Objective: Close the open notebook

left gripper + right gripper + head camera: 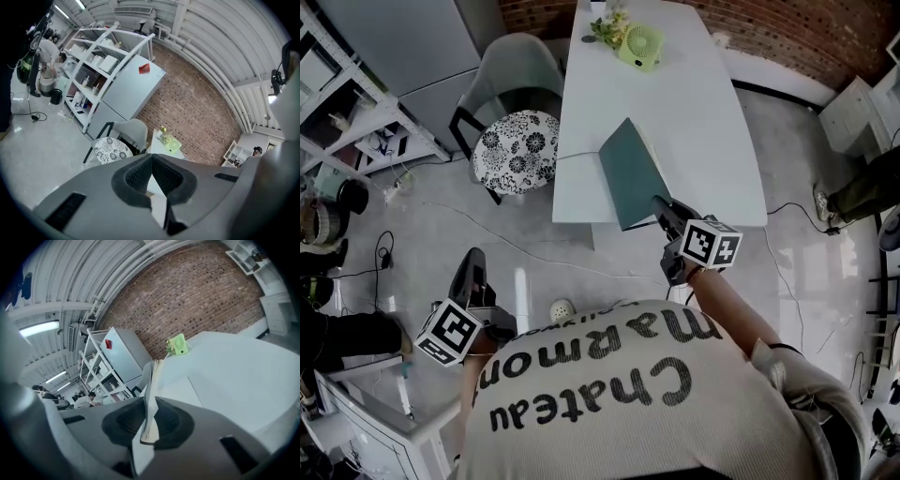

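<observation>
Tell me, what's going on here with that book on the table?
A person is working with handheld tongs, one in each hand, to close a notebook at the near edge of the white table. The right tongs are clamped on its teal cover and some pages, which stand tilted up and are not yet folded down. The left tongs are shut and empty, off to the side over the floor.

Loft-style workroom, brick wall, metal shelving
</observation>
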Available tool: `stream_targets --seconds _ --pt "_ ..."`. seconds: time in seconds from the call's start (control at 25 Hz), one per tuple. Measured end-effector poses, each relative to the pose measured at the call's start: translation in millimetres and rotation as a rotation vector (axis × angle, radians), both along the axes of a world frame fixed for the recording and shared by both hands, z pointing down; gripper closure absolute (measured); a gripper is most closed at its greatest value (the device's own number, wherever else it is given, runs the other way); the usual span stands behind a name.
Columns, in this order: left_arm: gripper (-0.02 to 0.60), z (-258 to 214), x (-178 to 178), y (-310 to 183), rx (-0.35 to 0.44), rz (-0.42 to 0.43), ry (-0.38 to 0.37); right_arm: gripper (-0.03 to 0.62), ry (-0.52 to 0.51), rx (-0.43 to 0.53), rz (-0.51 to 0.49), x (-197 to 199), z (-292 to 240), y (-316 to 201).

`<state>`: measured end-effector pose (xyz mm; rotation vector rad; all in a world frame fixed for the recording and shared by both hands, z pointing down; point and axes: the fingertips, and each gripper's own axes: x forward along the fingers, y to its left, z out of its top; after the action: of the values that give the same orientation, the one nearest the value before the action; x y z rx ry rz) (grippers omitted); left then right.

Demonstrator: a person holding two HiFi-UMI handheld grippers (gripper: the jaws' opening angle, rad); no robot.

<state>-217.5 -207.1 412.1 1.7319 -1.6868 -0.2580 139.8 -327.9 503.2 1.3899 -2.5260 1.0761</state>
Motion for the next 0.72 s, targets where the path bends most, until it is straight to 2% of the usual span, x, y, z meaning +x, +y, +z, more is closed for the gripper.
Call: stream_targets --seconds 0.72 --pt "0.58 0.6 26.6 -1.2 0.013 -0.004 0.001 0.523 -0.015 -0.083 0.005 28.4 29.0 1.6"
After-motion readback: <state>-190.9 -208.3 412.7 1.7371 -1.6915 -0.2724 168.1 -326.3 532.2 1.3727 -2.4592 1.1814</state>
